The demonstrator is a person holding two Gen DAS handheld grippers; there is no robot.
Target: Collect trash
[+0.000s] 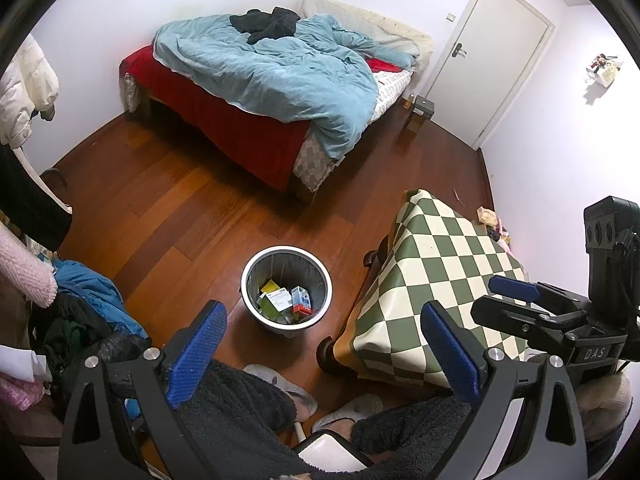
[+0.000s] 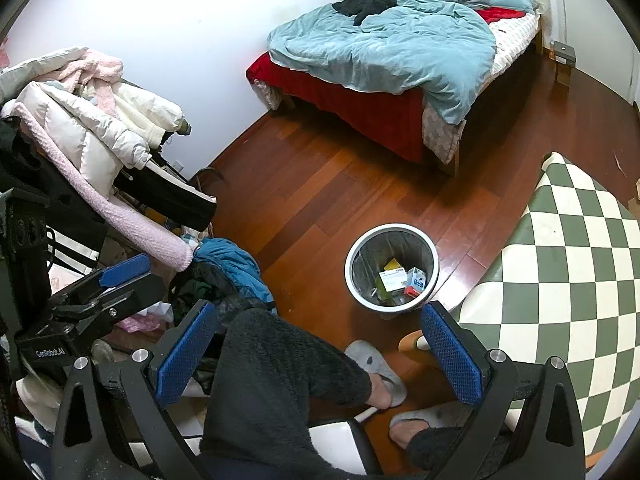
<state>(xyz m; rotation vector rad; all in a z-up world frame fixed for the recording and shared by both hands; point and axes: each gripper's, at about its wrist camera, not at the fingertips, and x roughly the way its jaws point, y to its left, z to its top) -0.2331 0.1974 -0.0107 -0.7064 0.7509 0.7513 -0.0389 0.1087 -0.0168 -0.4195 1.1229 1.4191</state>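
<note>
A round white-rimmed trash bin (image 1: 325, 280) stands on the wooden floor. It holds several small boxes (image 1: 285, 300), yellow-green, white and red. The bin also shows in the right wrist view (image 2: 433, 265) with the boxes (image 2: 398, 278) inside. My left gripper (image 1: 326, 356) is open and empty, held above and in front of the bin. My right gripper (image 2: 316, 354) is open and empty, above my legs, with the bin beyond its right finger. The right gripper also shows at the right of the left wrist view (image 1: 520, 300).
A table with a green-and-white checkered cloth (image 1: 436, 280) stands right of the bin. A bed with a blue duvet (image 1: 280, 76) is at the back. A pile of clothes (image 2: 92, 128) fills the left side. A white door (image 1: 492, 56) is at the back right. Small litter (image 1: 486, 216) lies by the wall.
</note>
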